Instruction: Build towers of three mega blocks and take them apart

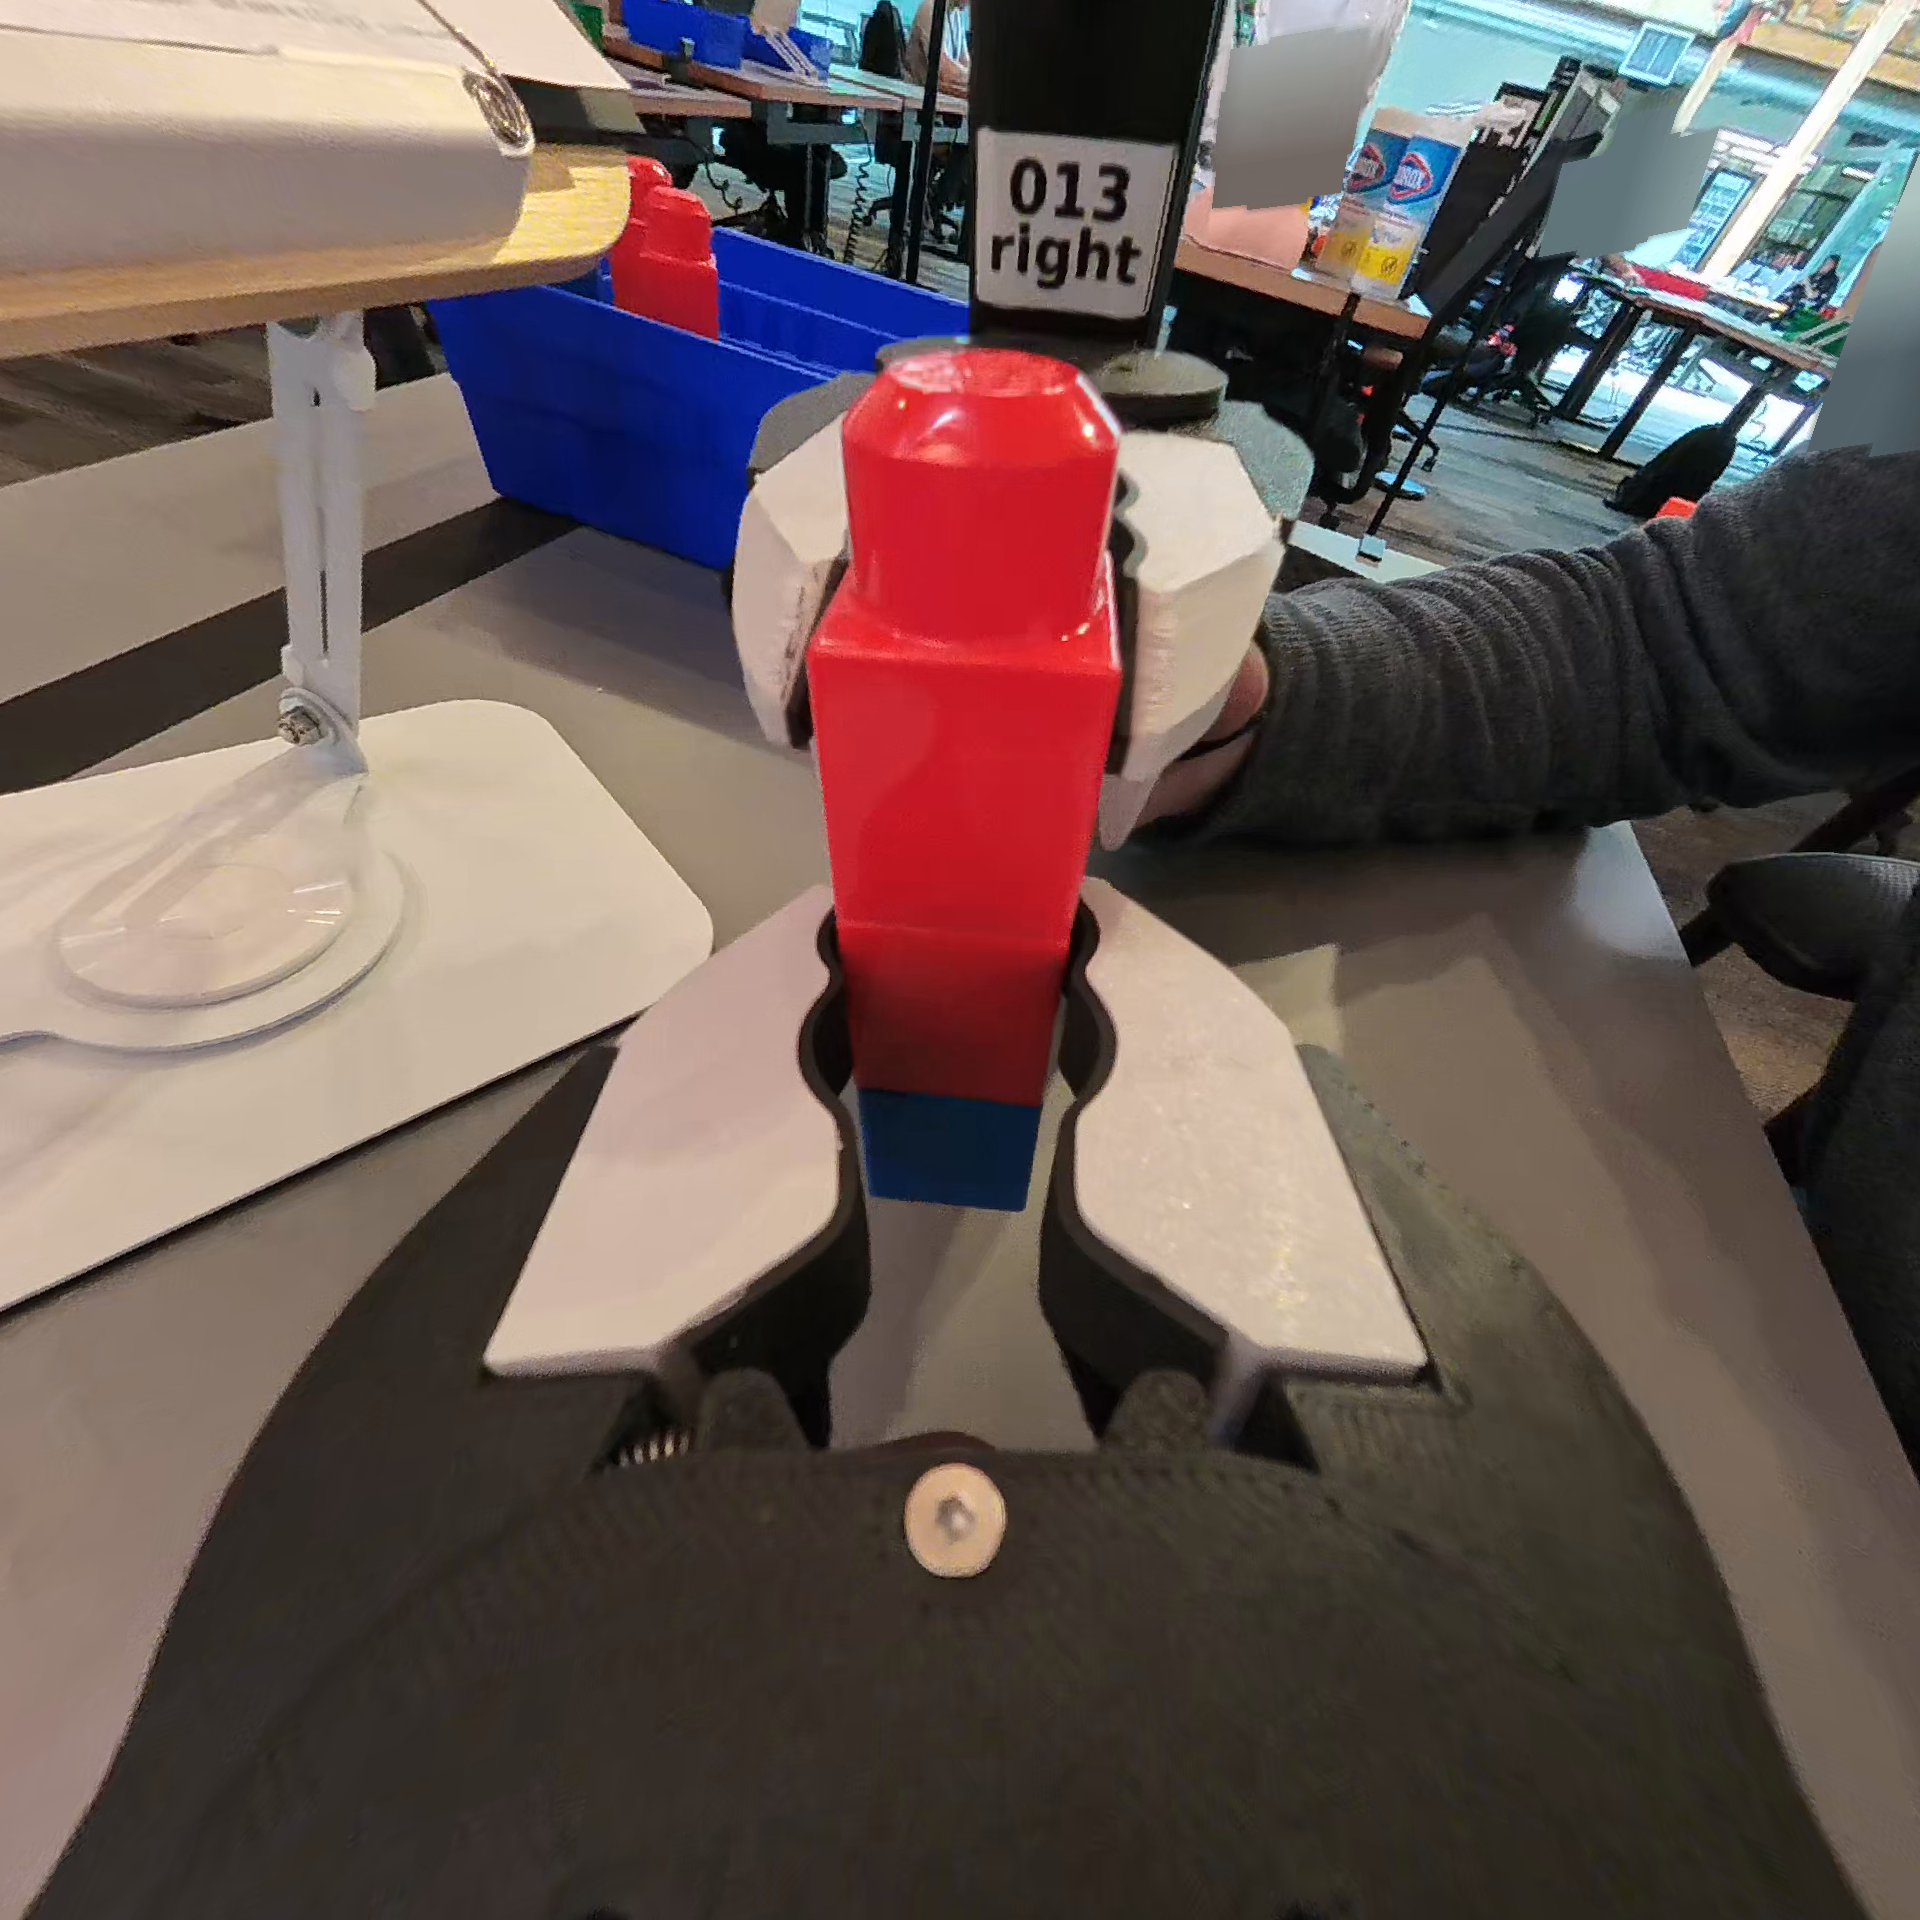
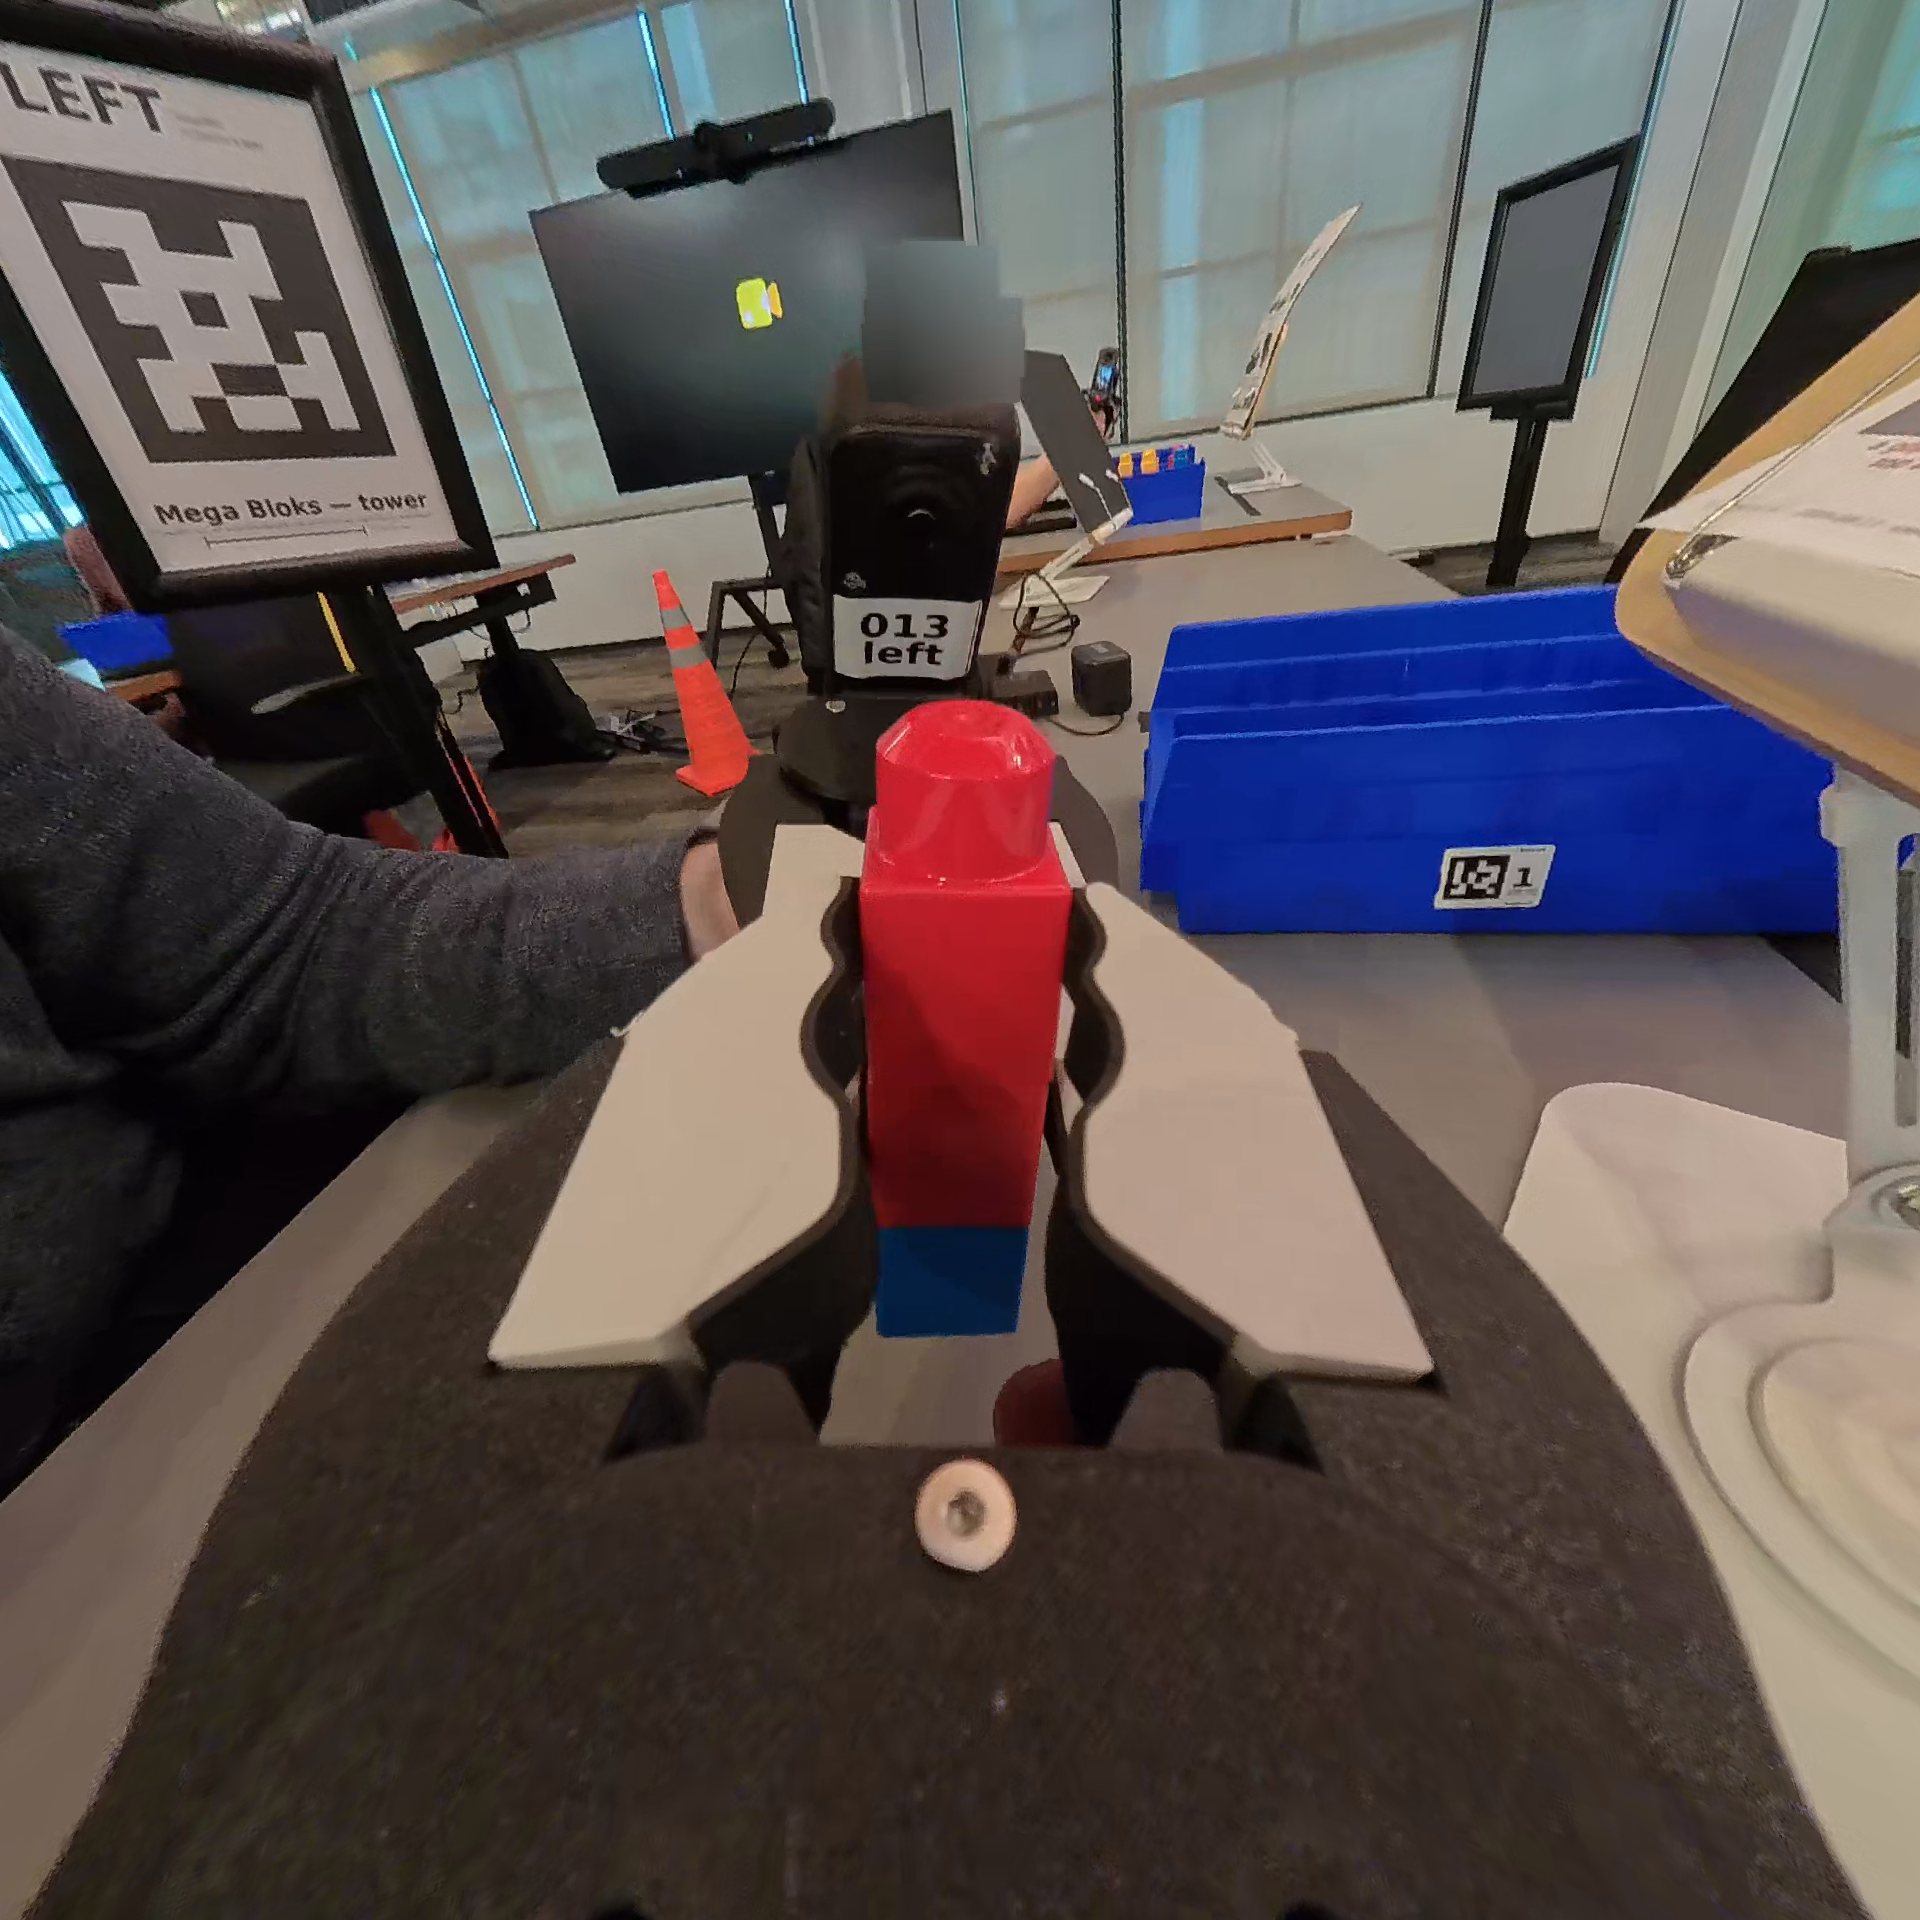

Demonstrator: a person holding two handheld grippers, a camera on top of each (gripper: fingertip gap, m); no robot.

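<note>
While both grippers meet at the middle of each frame, a tower [image 1: 961, 790] of two red blocks on one blue block [image 1: 948, 1148] stands upright on the grey table [image 1: 1455, 1039]. The left gripper [image 1: 951, 997] has its fingers closed on the lower red block [image 1: 951, 1008]. The right gripper [image 2: 961, 1039] clamps the top red block [image 2: 961, 987]. A blue bin [image 2: 1455, 769] sits at right in the right wrist view.

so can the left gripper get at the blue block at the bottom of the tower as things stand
Probably yes. The left gripper is shut on the middle red block, directly above the blue block, whose sides look bare. The right gripper holds the top red block, well clear.
</note>
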